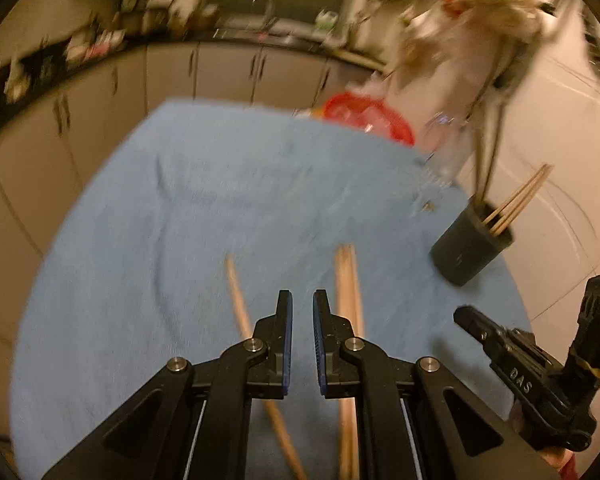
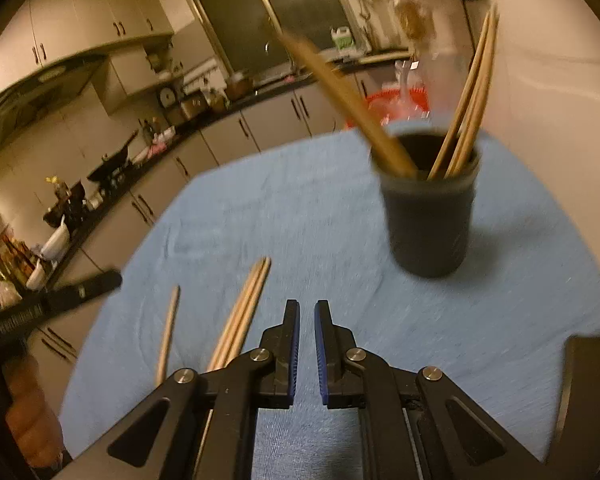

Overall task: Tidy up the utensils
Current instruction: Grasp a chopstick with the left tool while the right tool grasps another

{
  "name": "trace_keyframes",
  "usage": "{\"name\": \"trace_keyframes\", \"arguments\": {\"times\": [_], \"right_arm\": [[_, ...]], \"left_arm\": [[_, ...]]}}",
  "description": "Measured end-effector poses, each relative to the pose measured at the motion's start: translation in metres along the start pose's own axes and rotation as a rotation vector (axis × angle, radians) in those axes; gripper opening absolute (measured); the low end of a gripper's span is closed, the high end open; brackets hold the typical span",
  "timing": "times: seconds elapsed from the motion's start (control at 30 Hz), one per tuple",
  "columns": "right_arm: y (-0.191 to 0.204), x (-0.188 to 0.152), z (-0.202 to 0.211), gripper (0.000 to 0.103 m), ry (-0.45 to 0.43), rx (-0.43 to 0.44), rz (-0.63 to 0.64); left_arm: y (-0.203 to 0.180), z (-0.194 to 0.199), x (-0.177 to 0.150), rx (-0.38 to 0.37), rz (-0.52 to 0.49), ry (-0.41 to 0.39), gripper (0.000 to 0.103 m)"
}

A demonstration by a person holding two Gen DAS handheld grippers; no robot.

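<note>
The only lettering you can read is "DAS", white on the black body of your right gripper (image 1: 476,322) where it shows at the right edge of the left camera's view. The strip of print on the other tool, seen at the left edge of the right camera's view, is too blurred to make out.

Your left gripper (image 1: 302,300) has its jaws nearly together with nothing between them. A single chopstick (image 1: 238,304) lies just left of its fingers and a pair of chopsticks (image 1: 346,280) just right of them, both running under the tool. The dark cup (image 1: 470,246) stands ahead and to its right, near the cloth's edge, with sticks leaning out of it.

Your right gripper (image 2: 307,312) is likewise drawn together and empty. The cup (image 2: 430,216) stands upright ahead and to its right, holding several chopsticks (image 2: 474,92). The loose pair (image 2: 246,308) lies just left of its fingers, the single stick (image 2: 168,332) further left.

Everything rests on a blue cloth (image 2: 320,216) over a table. Beyond it sits a red basket (image 1: 368,116), pale kitchen cabinets (image 2: 236,136) under a cluttered dark counter, and a dark window (image 2: 276,12).
</note>
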State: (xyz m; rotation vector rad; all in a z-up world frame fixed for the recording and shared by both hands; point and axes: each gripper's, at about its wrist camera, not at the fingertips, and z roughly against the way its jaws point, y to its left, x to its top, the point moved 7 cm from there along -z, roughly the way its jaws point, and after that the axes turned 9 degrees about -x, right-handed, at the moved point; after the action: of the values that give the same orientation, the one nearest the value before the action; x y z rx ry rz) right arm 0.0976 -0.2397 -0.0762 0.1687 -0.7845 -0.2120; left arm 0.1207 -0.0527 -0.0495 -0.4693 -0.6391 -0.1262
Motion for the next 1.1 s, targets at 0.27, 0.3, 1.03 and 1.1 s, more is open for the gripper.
{"name": "trace_keyframes", "arguments": {"times": [0.27,0.3,1.03,1.1], "right_arm": [[0.0,-0.017,-0.027,0.009,0.032,-0.011,0.003],[0.0,-0.018,-0.027,0.009,0.031,-0.013,0.003],[-0.011,-0.027,-0.034,0.009,0.085,0.081,-0.053],[-0.011,-0.027,-0.033,0.009,0.088,0.084,-0.05]], "left_arm": [[-0.017,-0.052,-0.002,-0.112,0.007,0.178,0.009],[-0.02,-0.058,0.001,-0.104,0.007,0.187,0.009],[-0.012,-0.111,0.007,-0.018,-0.008,0.262,0.015],[-0.005,-0.103,0.007,-0.029,0.012,0.252,0.014]]}}
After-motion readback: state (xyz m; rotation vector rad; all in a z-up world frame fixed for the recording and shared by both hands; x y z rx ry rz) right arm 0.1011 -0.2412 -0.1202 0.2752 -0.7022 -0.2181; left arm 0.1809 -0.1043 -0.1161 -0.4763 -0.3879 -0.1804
